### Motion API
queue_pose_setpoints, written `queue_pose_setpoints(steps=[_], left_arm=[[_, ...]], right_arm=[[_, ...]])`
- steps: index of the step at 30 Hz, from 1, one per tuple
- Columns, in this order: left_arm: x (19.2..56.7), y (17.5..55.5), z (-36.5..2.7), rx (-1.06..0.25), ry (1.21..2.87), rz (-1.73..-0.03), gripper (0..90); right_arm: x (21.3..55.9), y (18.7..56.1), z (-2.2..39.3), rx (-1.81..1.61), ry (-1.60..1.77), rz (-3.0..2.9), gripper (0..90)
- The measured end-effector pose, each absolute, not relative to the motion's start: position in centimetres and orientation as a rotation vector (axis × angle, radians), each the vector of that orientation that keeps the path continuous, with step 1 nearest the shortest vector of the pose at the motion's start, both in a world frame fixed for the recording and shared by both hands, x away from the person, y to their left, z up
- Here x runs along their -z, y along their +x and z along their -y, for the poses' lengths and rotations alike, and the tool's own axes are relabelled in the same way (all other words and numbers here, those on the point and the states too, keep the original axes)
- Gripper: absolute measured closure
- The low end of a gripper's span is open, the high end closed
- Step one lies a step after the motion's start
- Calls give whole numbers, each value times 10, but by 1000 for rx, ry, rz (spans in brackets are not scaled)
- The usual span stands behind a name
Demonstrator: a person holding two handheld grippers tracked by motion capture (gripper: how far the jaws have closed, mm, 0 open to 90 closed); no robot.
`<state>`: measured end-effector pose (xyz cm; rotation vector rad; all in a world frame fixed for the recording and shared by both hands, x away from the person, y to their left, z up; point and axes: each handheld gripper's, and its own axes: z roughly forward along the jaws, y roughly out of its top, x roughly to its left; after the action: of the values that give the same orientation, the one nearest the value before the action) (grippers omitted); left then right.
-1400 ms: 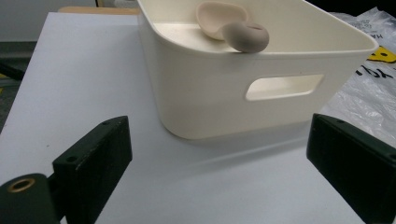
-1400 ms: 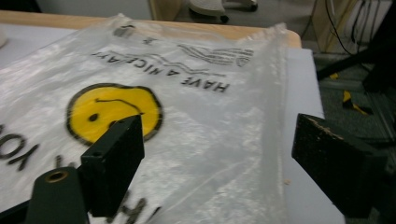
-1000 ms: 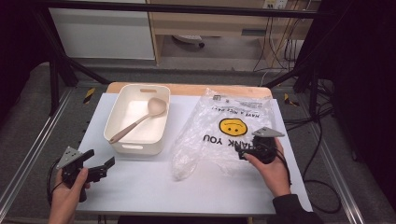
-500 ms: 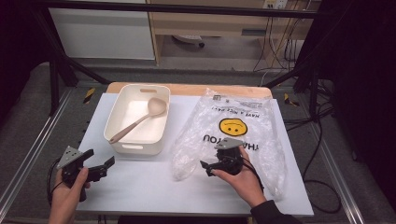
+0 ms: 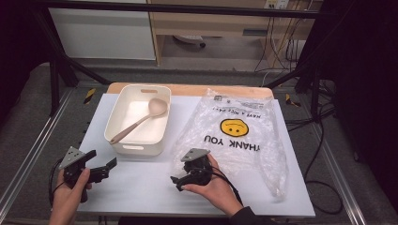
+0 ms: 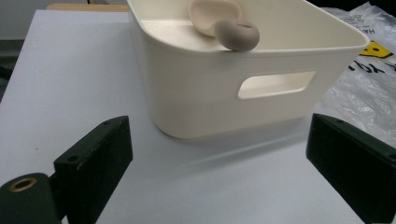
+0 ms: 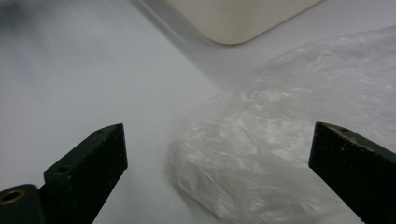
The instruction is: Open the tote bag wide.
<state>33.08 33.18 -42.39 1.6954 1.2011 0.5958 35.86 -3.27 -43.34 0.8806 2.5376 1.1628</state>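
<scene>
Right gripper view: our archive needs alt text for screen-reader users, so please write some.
The right gripper, its black jaws wide open, faces a crumpled corner of a clear plastic bag on a white table. A cream bin stands behind.

One white table [image 5: 141, 187], and on it one white plastic bin [image 5: 123, 126] with a cut-out handle. One beige ladle [image 5: 141, 119] lies inside that bin. One clear plastic bag [image 5: 244, 140] lies spread beside it, printed with one yellow smiley face [image 5: 231, 127]. Two hand-held grippers are over the table: the left gripper [image 5: 101, 169] and the right gripper [image 5: 180, 180], each with two black jaws standing wide apart. Two hands hold them, one each.
</scene>
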Motion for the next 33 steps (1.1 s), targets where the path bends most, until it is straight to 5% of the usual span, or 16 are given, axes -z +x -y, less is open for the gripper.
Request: queue_pose_setpoints(steps=[4,7,15,33], left_arm=[[423,329,-332,-598,1692,-1198,68],[423,330,-333,-599,1688,-1201,70],[423,329,-334,-605,1682,-1207,72],[423,328,-337,-616,1673,-1231,72]], right_arm=[[444,360,19,-1083,843,-2584,90],[450,361,18,-1022,852,-2585,205],[451,376,27,-1073,942,-2540,831],[404,407,40,-1310,1038,-2393,876]])
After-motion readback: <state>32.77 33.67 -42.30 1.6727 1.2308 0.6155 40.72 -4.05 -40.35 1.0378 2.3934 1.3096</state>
